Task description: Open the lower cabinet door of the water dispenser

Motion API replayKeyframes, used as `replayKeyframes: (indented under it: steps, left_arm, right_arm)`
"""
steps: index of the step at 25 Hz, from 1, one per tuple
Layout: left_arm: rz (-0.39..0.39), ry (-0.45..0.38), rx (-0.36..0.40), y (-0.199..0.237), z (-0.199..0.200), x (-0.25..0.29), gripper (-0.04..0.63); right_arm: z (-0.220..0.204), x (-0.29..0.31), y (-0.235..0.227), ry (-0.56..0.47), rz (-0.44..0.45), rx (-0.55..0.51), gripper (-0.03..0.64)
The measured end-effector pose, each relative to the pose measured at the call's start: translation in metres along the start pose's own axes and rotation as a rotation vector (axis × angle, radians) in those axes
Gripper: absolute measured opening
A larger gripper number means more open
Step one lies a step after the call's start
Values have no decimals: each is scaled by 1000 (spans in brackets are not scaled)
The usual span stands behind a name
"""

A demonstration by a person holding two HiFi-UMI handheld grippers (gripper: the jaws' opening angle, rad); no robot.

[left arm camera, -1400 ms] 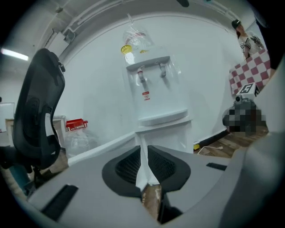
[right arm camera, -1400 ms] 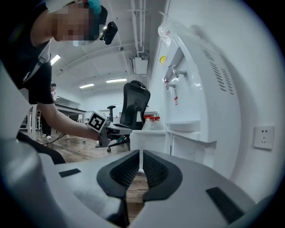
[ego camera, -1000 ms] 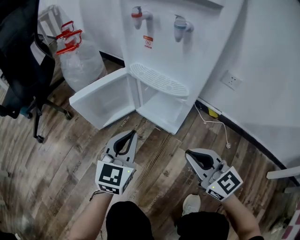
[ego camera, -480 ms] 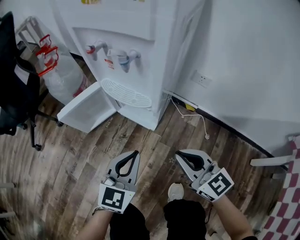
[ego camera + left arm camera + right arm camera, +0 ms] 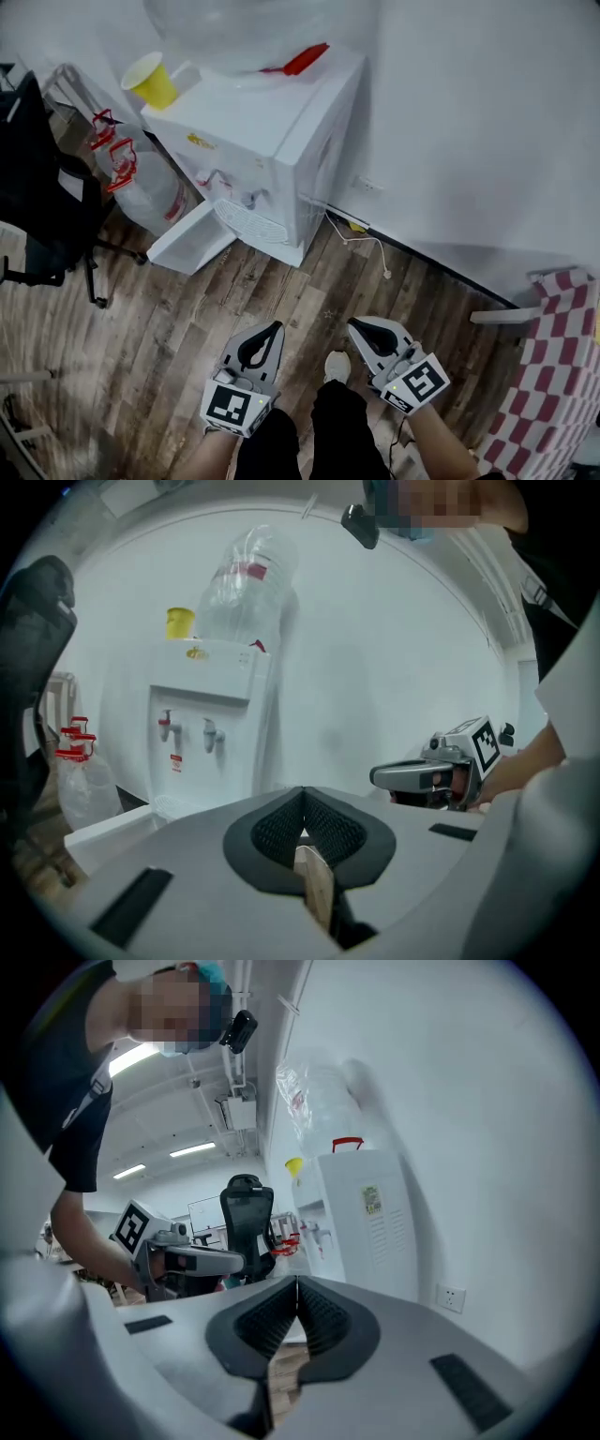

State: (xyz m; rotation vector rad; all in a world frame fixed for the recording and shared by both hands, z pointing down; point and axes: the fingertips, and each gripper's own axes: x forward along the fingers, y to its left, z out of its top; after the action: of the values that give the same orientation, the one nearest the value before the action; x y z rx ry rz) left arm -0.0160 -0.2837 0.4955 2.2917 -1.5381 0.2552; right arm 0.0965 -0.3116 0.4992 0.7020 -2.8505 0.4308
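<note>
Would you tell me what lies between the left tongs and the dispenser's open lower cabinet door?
Only bare wooden floor lies between the left tongs and the open cabinet door, as the head view shows.

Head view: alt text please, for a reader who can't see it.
A white water dispenser stands against the wall with its lower cabinet door swung open. In the foreground the left gripper and right gripper are shut and empty above the wooden floor, apart from the dispenser. A yellow cup sits on top.

grey left gripper [image 5: 275, 326] and right gripper [image 5: 354, 323], square-marker cubes [image 5: 234, 405], black trousers [image 5: 352, 436].
</note>
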Motion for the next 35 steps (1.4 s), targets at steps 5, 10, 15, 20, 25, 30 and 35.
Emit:
replayKeyframes:
  steps: [5,10,15,20,25,30,35]
  left_arm:
    - [29,22,-16,-30,60,-44,14]
    - [53,21,-22,-49,112,-91,14]
    - [64,16,-23,-69,157,-149,14]
    - [70,-34,17,-78,204,-198,14]
    - [62,-90,4,-84,226,-256,14]
    - [76,-108,-15,-81,222,-317,14]
    - [84,-100,-17,-75,205,-367,14]
  right_arm:
    - [66,-29,43,-4,-10,20,23]
    - [122,-56,75,-10,-39,38,23]
    - [174,-87,113,-31,-75,69,23]
    - [213,-107,151,-37,-81,19,23]
    - [231,-132,196,-45,-110,20,23]
    - [235,-150,250,-38,-132,-2,23]
    - [242,-161,293,-54,-155,-33,23]
